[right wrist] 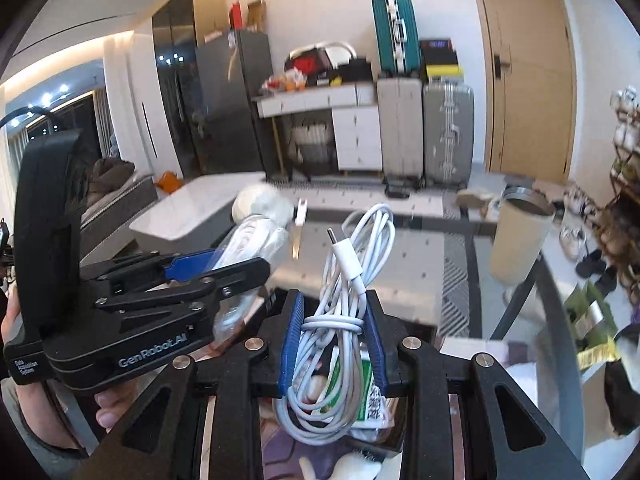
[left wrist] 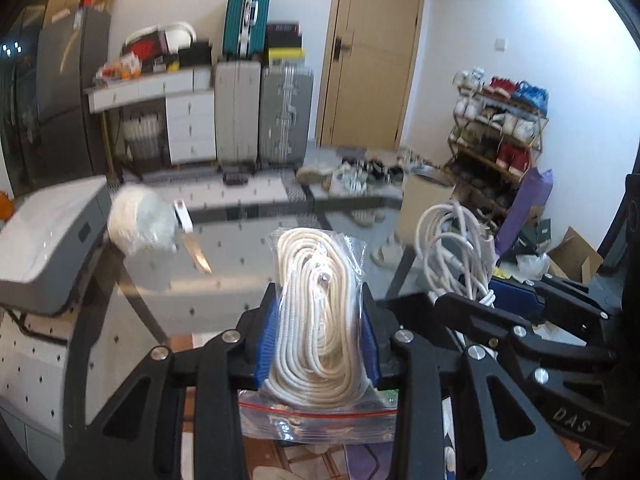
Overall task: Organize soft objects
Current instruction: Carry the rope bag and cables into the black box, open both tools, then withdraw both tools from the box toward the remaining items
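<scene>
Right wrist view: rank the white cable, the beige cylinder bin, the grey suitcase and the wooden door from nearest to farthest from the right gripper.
1. white cable: clamped in the right gripper, centre.
2. beige cylinder bin: right, beyond the glass table.
3. grey suitcase: upright at the far wall, right of centre.
4. wooden door: far right, about as far as the suitcase; too close to call.

Glass table (left wrist: 240, 264) with wrapped white bundle (left wrist: 140, 220), beige cylinder (right wrist: 520, 236).
</scene>
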